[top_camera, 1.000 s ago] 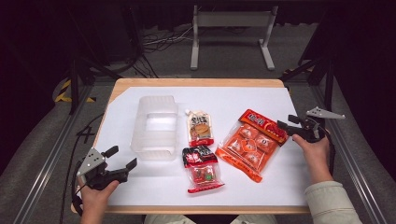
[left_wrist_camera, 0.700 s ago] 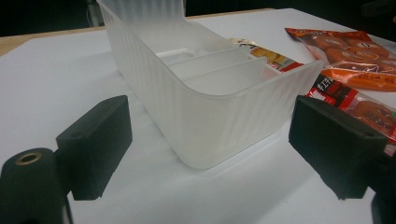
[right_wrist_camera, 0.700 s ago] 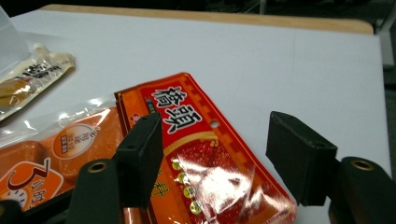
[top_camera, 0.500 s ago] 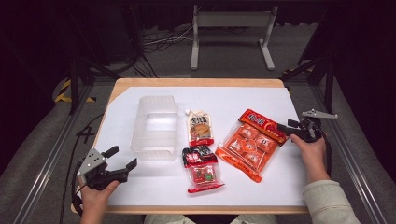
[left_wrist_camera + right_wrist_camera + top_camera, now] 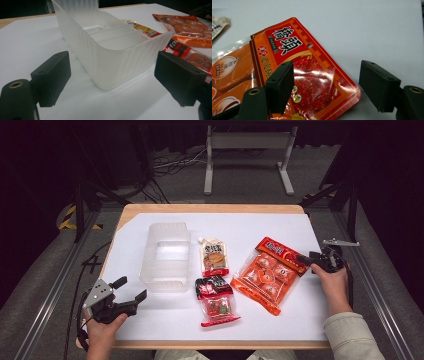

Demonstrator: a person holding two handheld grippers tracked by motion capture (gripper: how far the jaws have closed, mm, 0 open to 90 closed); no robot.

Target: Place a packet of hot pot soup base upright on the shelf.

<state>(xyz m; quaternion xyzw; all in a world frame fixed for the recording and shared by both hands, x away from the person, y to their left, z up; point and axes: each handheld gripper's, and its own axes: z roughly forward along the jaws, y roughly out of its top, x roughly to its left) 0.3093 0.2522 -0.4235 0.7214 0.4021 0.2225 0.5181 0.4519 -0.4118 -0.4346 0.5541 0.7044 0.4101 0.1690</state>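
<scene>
A clear ribbed plastic container (image 5: 166, 255) stands left of middle on the white sheet. My left gripper (image 5: 131, 288) rests near the front left corner, open, aimed at the container's near wall (image 5: 105, 50), which shows between its spread jaws (image 5: 115, 77). A large orange-and-red snack bag (image 5: 270, 272) lies to the right. My right gripper (image 5: 303, 260) is low at the bag's right upper corner. Its jaws have just been opening and stand open (image 5: 329, 86), with the bag's red header (image 5: 294, 50) lying between them, untouched by the pads.
A beige pouch (image 5: 214, 257) and a small red-and-black pack (image 5: 215, 300) lie between the container and the bag. The wooden table edge (image 5: 210, 208) runs along the back. Metal rails (image 5: 380, 285) flank both sides, and a stand (image 5: 247, 150) is on the floor behind.
My right gripper has come down and closer to the snack bag's right corner, and its jaws stand wider. The left gripper and all the packs have stayed put.
</scene>
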